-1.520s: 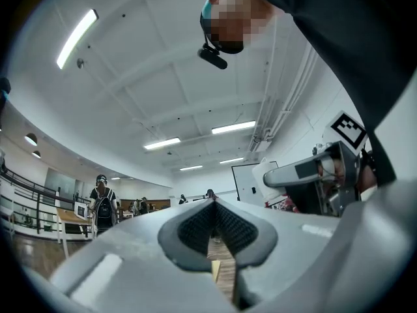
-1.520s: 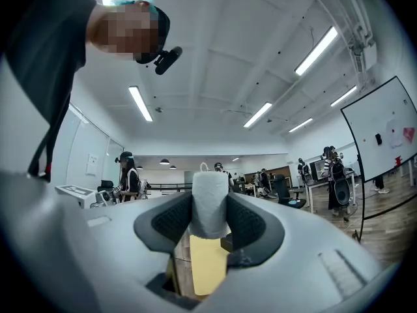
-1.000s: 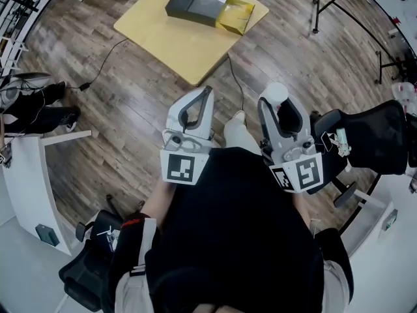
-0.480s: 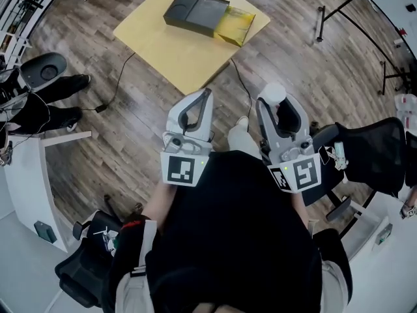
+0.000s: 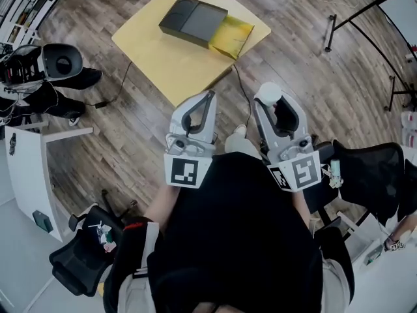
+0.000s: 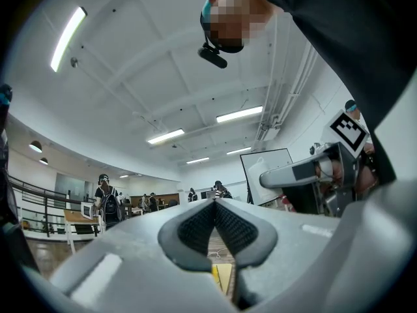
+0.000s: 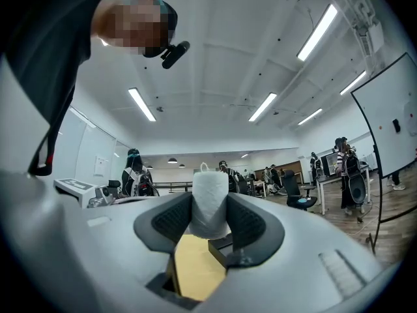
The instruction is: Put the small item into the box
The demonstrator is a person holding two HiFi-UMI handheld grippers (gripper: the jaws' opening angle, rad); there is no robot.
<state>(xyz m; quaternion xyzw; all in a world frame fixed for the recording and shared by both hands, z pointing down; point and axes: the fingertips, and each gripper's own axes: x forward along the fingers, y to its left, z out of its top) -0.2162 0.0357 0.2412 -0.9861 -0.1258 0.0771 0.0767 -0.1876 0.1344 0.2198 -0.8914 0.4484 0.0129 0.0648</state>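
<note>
White roll (image 7: 210,202); dark-grey box (image 5: 193,21); yellow table (image 5: 163,59).

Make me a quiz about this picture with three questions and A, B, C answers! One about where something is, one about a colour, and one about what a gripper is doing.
1. What does the dark box rest on?
A. a bed
B. the yellow table
C. a sofa

2. What colour is the small roll?
A. white
B. red
C. green

3. What is the left gripper doing?
A. holding the roll
B. standing wide open
C. shut with nothing in it

Answers:
1 B: the head view shows the box lying on the tabletop.
2 A: the roll clamped in the right gripper is white.
3 C: its jaws meet and nothing sits between them.
</note>
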